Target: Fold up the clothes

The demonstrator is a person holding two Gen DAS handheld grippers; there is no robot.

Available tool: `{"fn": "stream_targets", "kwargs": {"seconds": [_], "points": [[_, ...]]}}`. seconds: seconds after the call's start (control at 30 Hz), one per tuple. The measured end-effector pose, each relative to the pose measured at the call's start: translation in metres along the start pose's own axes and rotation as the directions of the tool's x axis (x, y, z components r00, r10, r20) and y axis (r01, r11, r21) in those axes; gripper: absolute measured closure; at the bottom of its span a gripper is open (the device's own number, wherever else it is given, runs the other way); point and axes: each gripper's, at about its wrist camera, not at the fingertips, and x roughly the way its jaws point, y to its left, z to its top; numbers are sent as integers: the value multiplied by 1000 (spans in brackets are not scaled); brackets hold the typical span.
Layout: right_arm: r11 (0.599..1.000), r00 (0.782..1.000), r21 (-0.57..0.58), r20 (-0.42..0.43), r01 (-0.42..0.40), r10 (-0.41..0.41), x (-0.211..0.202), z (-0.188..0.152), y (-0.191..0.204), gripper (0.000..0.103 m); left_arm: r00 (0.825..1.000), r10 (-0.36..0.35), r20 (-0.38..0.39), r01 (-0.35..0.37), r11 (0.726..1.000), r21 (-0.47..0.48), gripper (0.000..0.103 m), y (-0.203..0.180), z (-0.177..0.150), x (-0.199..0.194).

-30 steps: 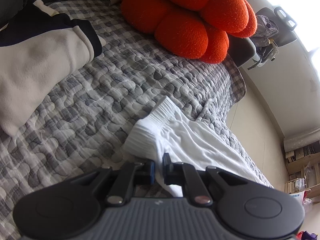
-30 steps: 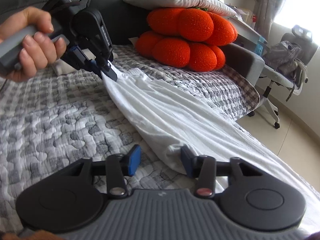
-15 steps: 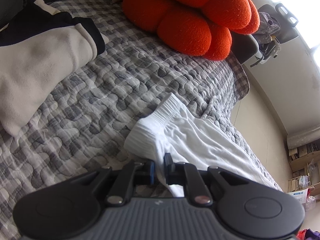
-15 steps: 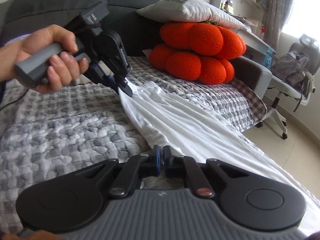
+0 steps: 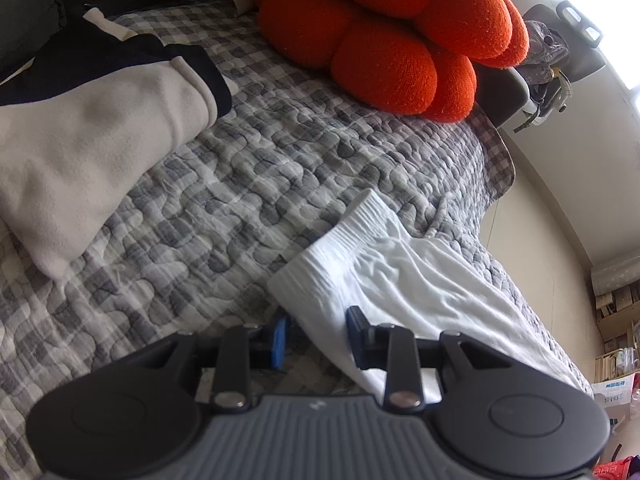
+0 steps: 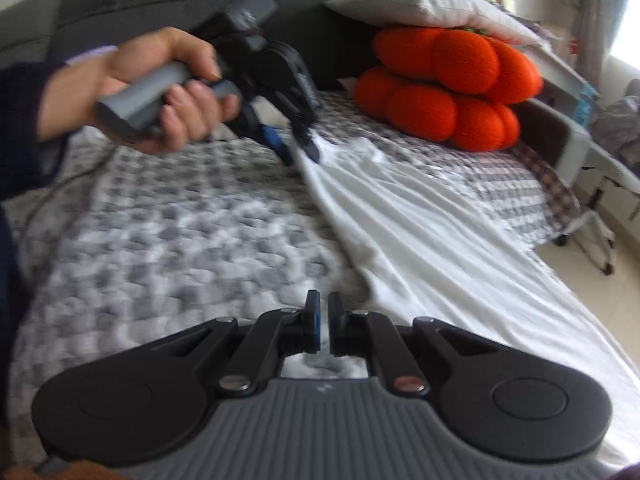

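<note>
A white garment (image 5: 400,272) lies stretched across the grey checked quilt (image 5: 240,160), its ribbed waistband (image 5: 344,240) towards the cushions. My left gripper (image 5: 318,330) is at the waistband corner. Its jaws are opening, with the cloth still between them, and the left pad stands clear of it. The right wrist view shows a hand holding that left gripper (image 6: 296,148) over the garment's (image 6: 420,232) far end. My right gripper (image 6: 323,312) is shut on the garment's near side edge, with a thin strip of white between the pads.
An orange pumpkin cushion (image 5: 384,40) sits at the head of the bed under a pale pillow (image 6: 420,4). A beige and navy garment (image 5: 92,128) lies on the left. The quilt's edge drops to the floor on the right, near an office chair (image 6: 600,184).
My left jaws, shut on the waistband corner before, have parted. My right jaws have closed on the garment's edge and drawn it slightly up and along the bed.
</note>
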Motion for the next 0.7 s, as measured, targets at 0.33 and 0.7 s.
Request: {"fn": "stream_targets", "kwargs": {"seconds": [0.33, 0.7], "points": [[992, 990, 45, -94, 114, -110, 17, -11, -15, 90, 1000, 0, 20, 0, 1000, 11, 71, 1, -1, -9], [975, 975, 14, -22, 222, -221, 35, -6, -15, 66, 999, 14, 30, -14, 1000, 12, 71, 2, -1, -9]]}}
